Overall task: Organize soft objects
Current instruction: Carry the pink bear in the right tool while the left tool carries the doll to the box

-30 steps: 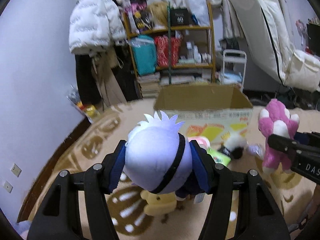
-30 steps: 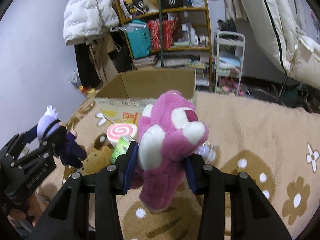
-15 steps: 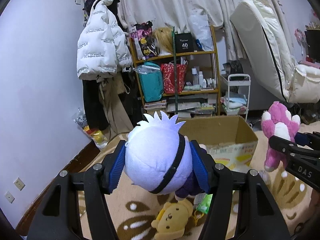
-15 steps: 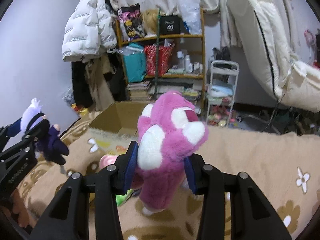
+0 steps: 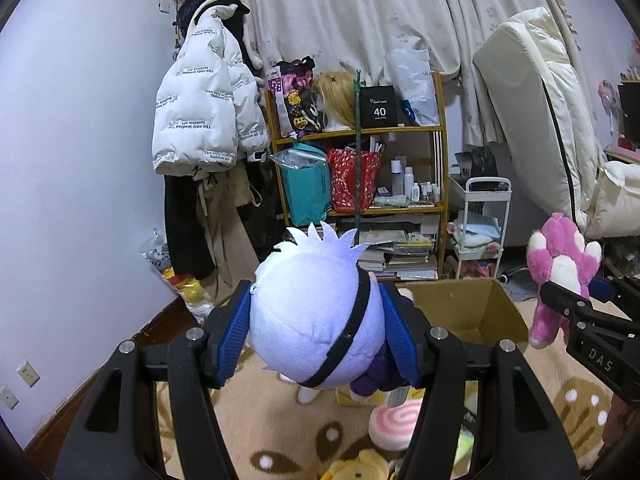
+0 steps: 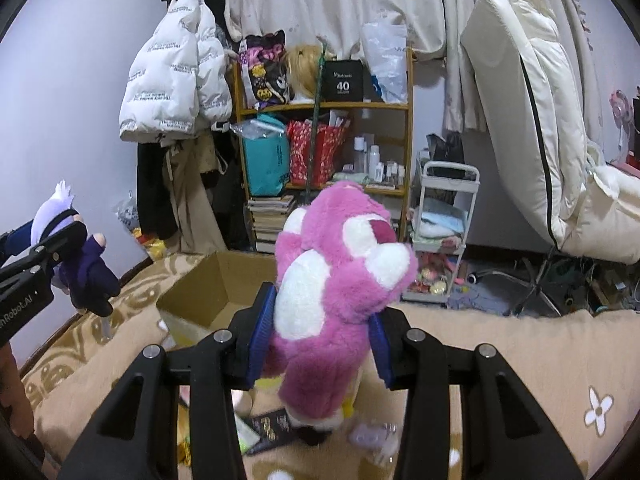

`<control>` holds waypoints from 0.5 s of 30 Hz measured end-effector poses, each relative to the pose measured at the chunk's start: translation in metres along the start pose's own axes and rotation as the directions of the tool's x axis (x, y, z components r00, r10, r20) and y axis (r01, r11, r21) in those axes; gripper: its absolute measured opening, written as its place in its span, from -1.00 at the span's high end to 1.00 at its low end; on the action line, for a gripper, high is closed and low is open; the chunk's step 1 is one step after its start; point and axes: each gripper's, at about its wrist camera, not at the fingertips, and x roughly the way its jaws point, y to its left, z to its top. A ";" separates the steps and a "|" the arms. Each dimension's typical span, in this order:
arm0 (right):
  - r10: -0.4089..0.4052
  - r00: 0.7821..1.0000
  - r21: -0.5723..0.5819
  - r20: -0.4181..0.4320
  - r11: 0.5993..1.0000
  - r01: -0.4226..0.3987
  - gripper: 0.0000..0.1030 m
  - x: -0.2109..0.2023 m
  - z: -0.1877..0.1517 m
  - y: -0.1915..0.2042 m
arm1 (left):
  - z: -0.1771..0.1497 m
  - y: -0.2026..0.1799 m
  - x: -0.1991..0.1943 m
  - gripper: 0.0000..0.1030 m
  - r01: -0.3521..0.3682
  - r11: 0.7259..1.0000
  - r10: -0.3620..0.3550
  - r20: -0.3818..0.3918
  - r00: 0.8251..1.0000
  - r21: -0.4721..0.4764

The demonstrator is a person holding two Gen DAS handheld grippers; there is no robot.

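My left gripper (image 5: 316, 340) is shut on a white-haired plush doll (image 5: 312, 320) with a black band and a dark purple body, held in the air. The doll also shows at the left of the right wrist view (image 6: 76, 252). My right gripper (image 6: 320, 340) is shut on a pink and white plush bear (image 6: 336, 280), also lifted; it shows at the right of the left wrist view (image 5: 560, 268). An open cardboard box (image 5: 472, 312) stands on the beige carpet just beyond both toys and also shows in the right wrist view (image 6: 208, 292).
A pink swirl lollipop plush (image 5: 396, 424) and a yellow plush (image 5: 360, 468) lie on the carpet below. A cluttered wooden shelf (image 5: 360, 168), a white cart (image 5: 480, 224), hanging coats (image 5: 208, 120) and a leaning mattress (image 6: 532, 128) line the back wall.
Both grippers have risen from near the carpet with their toys held. The box and floor toys have dropped lower in view; the wall and shelf fill more of the frame.
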 end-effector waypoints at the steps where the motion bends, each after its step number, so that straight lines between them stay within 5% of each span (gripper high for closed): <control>1: 0.000 1.000 -0.002 0.010 1.000 0.000 0.10 0.002 0.003 0.000 | 0.002 -0.001 0.004 -0.19 0.004 1.000 -0.004 0.002 1.000 0.000; 15: 0.042 0.999 0.041 0.014 0.998 -0.042 0.10 0.038 0.016 -0.003 | 0.002 -0.014 0.056 -0.20 0.074 0.997 -0.074 -0.009 0.997 -0.022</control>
